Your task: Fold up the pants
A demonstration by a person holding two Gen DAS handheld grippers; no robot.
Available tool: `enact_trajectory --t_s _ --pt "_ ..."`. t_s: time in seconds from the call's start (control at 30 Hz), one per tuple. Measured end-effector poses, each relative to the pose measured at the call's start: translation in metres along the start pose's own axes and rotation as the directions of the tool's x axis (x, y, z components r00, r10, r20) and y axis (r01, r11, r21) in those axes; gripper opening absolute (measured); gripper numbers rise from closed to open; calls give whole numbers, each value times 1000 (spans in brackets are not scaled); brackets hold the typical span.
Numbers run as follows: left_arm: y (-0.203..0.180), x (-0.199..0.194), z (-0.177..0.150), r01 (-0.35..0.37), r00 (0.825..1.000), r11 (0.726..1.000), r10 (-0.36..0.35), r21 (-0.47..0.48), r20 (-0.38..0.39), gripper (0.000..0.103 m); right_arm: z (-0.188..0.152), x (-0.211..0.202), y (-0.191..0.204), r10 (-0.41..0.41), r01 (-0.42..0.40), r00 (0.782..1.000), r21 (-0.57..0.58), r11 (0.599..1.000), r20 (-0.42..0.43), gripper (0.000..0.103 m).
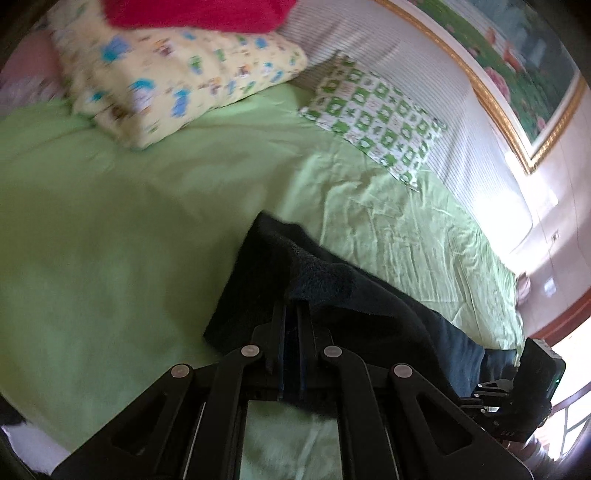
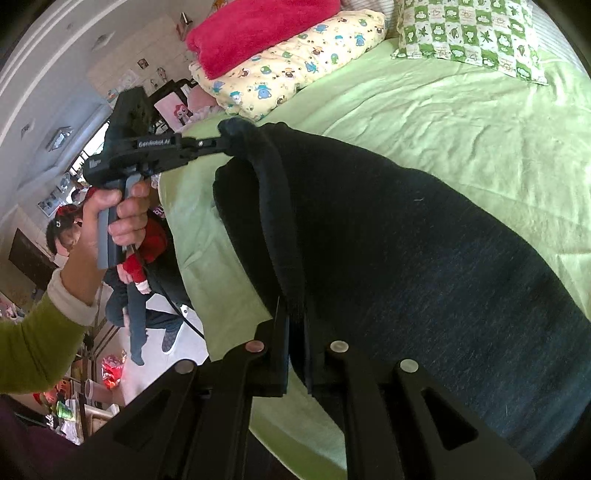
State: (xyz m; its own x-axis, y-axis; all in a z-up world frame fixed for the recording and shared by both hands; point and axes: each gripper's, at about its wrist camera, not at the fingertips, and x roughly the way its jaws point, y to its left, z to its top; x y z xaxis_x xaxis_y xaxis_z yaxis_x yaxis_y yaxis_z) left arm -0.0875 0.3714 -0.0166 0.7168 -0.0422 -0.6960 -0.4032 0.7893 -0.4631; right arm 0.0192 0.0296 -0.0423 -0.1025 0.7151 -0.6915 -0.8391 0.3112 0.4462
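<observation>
The dark navy pants [image 2: 424, 240] lie on the green bed sheet [image 2: 461, 122], with one edge lifted off the bed. My left gripper [image 1: 292, 310] is shut on the fleecy pants edge [image 1: 317, 280]. It also shows in the right wrist view [image 2: 225, 142], pinching the far end of the raised edge. My right gripper [image 2: 295, 321] is shut on the same raised edge nearer the bed's side. In the left wrist view the right gripper [image 1: 480, 397] sits at the lower right, its fingertips hidden by the pants.
A yellow cartoon-print quilt [image 2: 295, 66] with a red blanket [image 2: 258, 29] on top and a green checked pillow [image 2: 469, 33] lie at the head of the bed. A person [image 2: 140, 266] stands on the floor beside the bed edge. A framed picture [image 1: 517, 74] hangs on the wall.
</observation>
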Motion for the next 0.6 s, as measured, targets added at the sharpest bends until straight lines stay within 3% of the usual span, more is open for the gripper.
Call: enact_trajectory --t_s 0.17,0.37,0.43,0.6 --pt "15 -8 -19 -18 1000 997 18 -74 2 3 -6 -2 2 11 -11 1000 8 1000 4 10" --pt "21 -24 -34 0 1000 987 3 -159 18 5 -14 -5 -4 85 -84 996 74 994 -8 15" --pt "13 -31 -36 2 1000 986 3 -166 29 16 -16 -10 -5 89 -89 996 83 993 2 15" --pt "-13 -37 -32 22 998 979 -9 -202 63 61 -17 -26 -10 64 -69 997 107 992 47 16"
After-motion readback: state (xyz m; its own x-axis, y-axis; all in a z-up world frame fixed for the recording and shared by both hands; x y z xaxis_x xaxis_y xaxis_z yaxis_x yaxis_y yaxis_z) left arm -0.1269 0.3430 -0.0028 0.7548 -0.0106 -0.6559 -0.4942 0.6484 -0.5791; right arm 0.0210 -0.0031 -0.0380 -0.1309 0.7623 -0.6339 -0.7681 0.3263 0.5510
